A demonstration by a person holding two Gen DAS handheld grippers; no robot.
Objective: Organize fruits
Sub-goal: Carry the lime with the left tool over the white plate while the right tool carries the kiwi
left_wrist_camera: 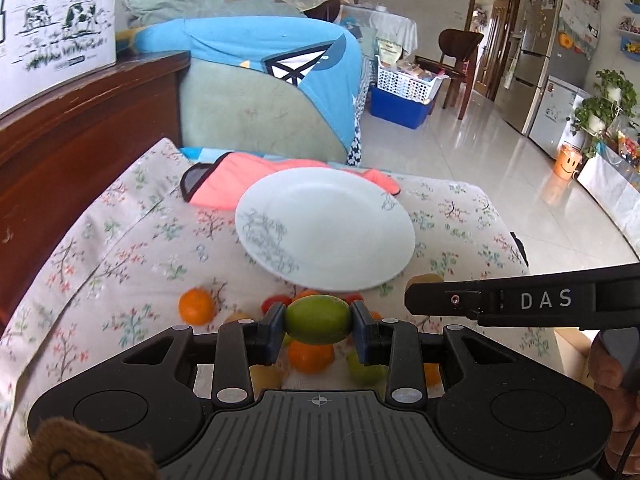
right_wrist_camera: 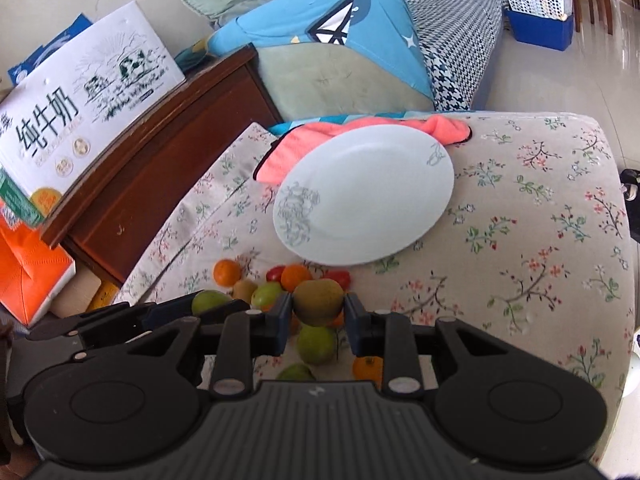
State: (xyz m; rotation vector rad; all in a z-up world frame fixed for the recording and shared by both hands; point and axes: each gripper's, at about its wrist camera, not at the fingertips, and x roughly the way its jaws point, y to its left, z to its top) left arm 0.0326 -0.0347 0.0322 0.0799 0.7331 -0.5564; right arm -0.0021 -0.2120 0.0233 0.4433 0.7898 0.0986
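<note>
My left gripper is shut on a green fruit and holds it above a pile of fruit, just short of the white plate. My right gripper is shut on a brown-green kiwi, also above the pile. The pile on the floral cloth holds oranges, green fruits and red tomatoes. The white plate lies empty beyond the pile. The right gripper's arm shows at the right of the left wrist view; the left gripper with its green fruit shows at the left of the right wrist view.
A pink cloth lies under the plate's far edge. A dark wooden cabinet with a milk carton box stands left. A sofa with blue cushion is behind. The floral surface ends at the right edge.
</note>
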